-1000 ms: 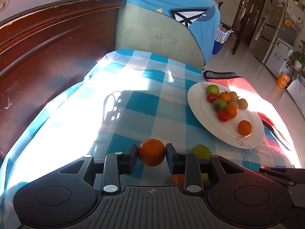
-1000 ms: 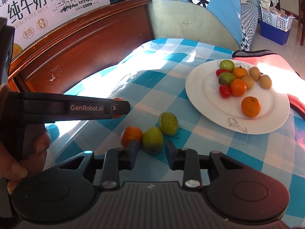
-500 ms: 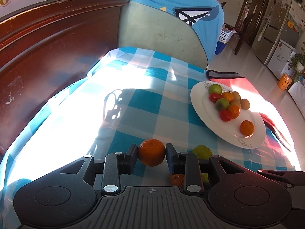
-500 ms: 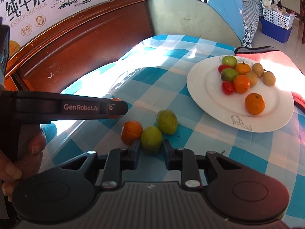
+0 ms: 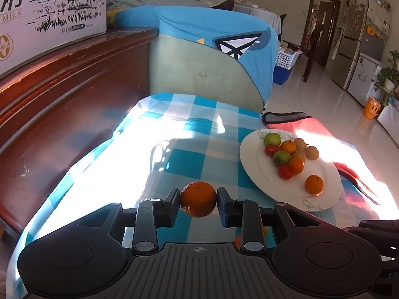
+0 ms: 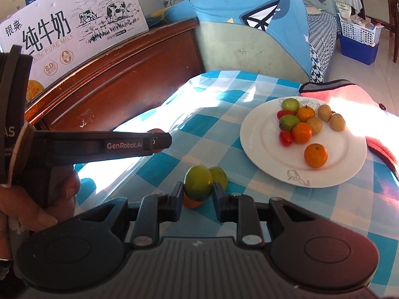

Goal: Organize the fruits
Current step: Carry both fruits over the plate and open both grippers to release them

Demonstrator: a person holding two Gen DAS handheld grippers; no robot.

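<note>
My left tongs (image 5: pixel 198 202) clamp an orange (image 5: pixel 198 198); my right tongs (image 6: pixel 196 193) grip a green fruit (image 6: pixel 198 183). The plate (image 6: pixel 269 159) lies ahead, rightward.

table (image 6: pixel 219 114): checked cloth | plate (image 6: pixel 264 147) | green fruit (image 6: pixel 219 174) | pink cloth (image 6: pixel 349 92)

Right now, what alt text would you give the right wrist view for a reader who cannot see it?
The right gripper holds a green fruit in its jaws above a checked cloth, where another green fruit and an orange lie. A plate of fruit sits to the right; the left gripper reaches in from the left.
</note>
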